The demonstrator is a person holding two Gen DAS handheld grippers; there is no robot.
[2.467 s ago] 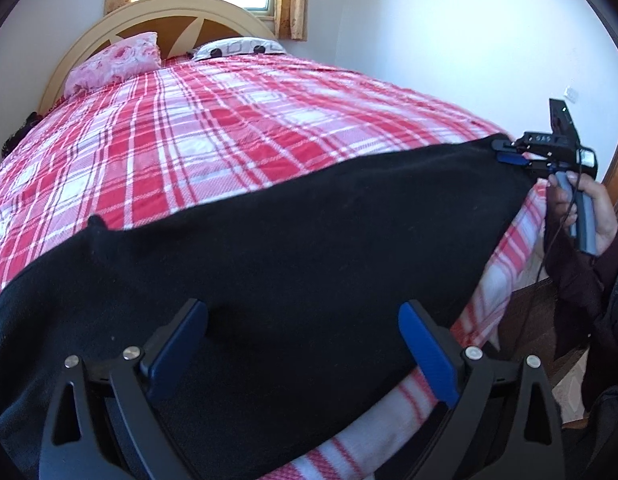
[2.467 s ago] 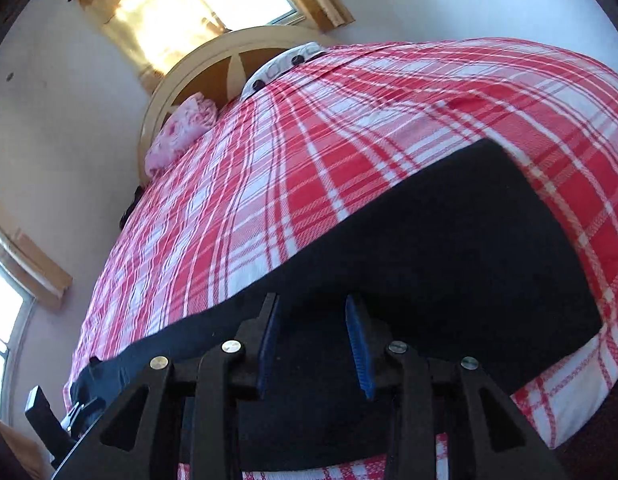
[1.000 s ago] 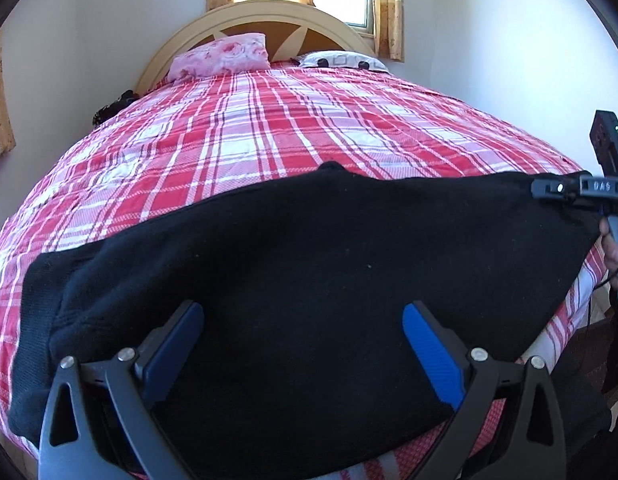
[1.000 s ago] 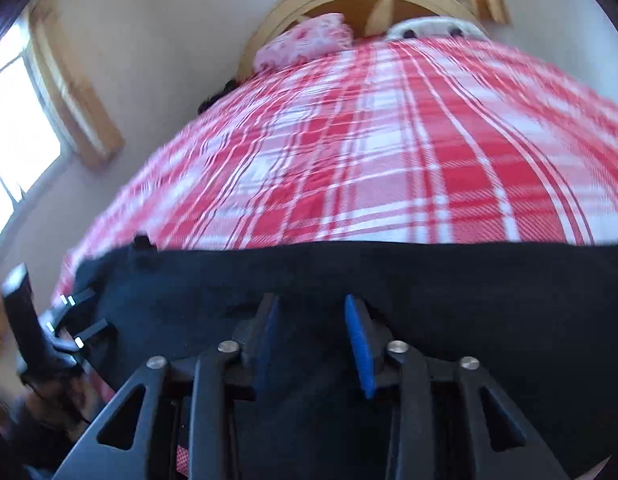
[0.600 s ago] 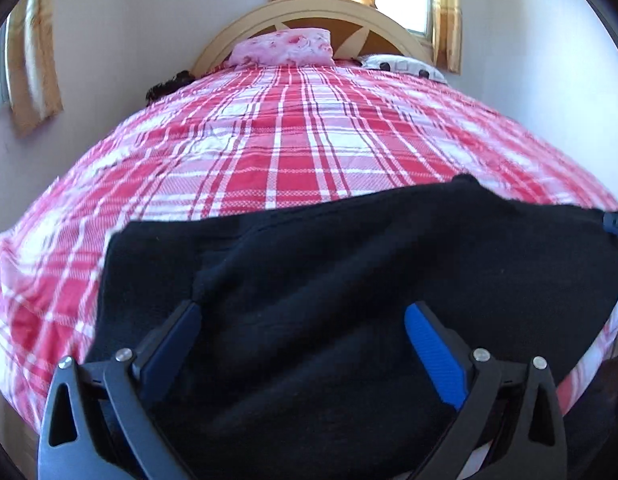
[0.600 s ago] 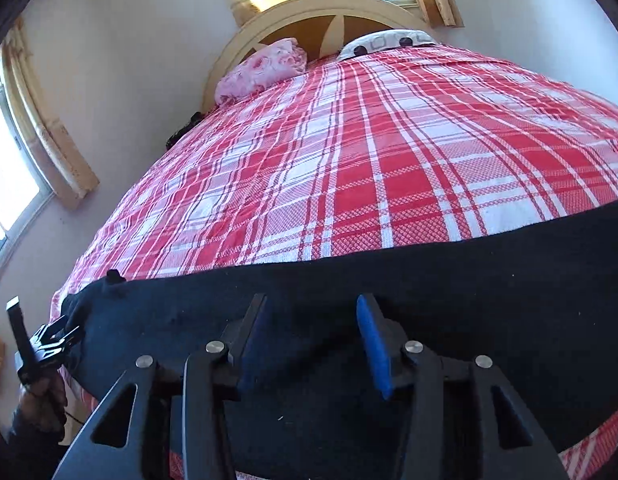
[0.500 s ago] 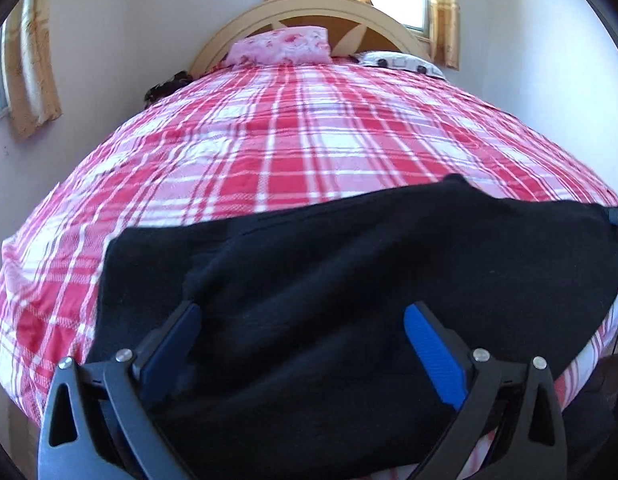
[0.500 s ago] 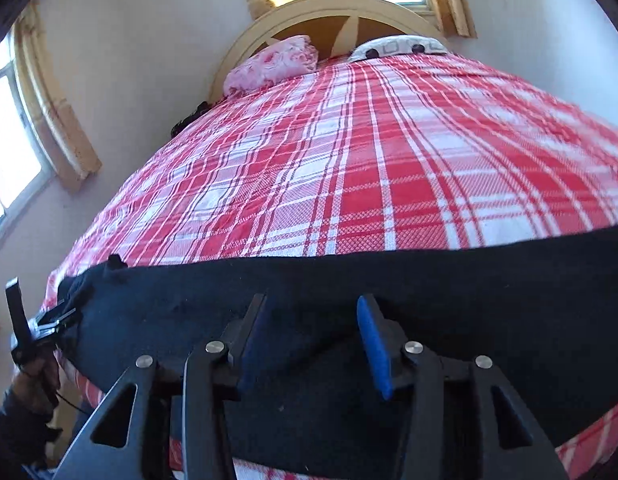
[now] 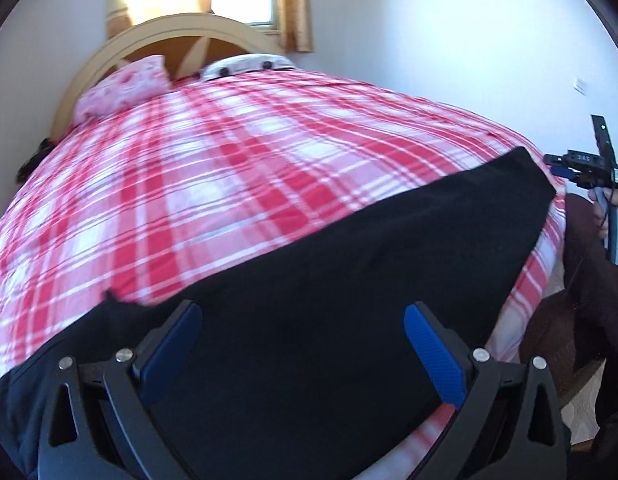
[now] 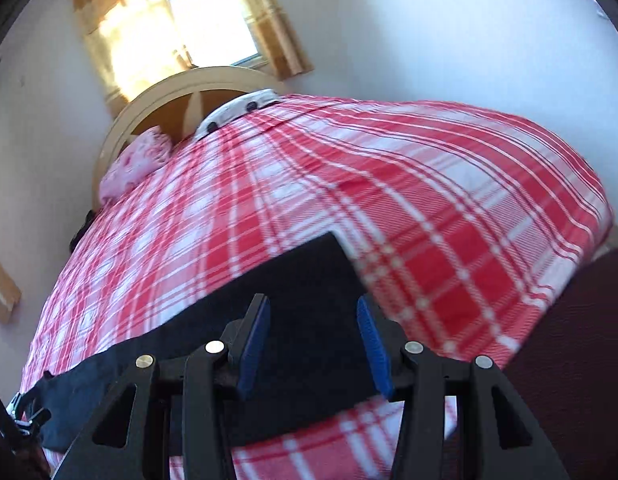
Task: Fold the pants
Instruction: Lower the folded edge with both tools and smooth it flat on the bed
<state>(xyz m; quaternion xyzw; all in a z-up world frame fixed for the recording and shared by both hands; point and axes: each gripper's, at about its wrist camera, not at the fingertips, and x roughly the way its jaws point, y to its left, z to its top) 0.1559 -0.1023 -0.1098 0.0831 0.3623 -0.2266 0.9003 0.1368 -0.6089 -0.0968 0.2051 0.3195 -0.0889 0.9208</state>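
Now the right claw point(image 10: 313, 340), clamped on the pants point(image 9: 349, 300) a second ago, stands wide over their end; the left claw point(image 9: 301, 352) gapes too. Pants lie flat along the bed point(image 9: 229, 168), toward 6 o'clock—ready for regripping.

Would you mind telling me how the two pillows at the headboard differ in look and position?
The pink pillow has a floral print; the white pillow has dark dots. The pink pillow sits on the left and looks plump and raised; the white pillow sits to its right and lies flatter. Both rest at the head of the plaid bed, against the headboard.
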